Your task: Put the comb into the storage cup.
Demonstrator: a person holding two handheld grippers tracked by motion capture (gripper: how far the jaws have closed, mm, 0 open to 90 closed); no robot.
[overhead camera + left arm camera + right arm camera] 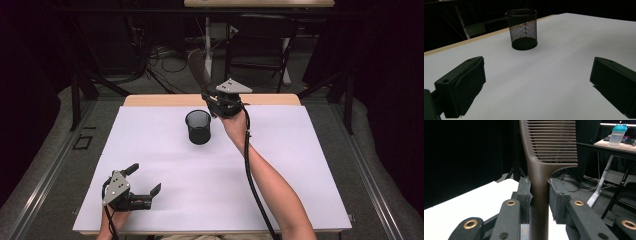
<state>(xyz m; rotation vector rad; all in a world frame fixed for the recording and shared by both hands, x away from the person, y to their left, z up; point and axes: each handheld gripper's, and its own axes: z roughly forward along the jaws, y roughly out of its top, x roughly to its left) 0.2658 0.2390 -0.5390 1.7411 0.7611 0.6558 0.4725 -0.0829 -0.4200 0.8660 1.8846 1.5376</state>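
Jaws of right gripper (539, 192) pinching brown comb (549, 150) by handle, teeth end up, comb upright between pads. Right gripper (212, 102) raised above far edge of worktop (150, 150), just beside black mesh cup (198, 127), to right of it. Comb top (201, 70) rising over gripper. Jaws of left gripper (536, 85) spread wide, holding nothing. Left gripper (145, 181) low at near left corner of white worktop, well apart from cup (522, 28). Cup upright, standing on worktop.
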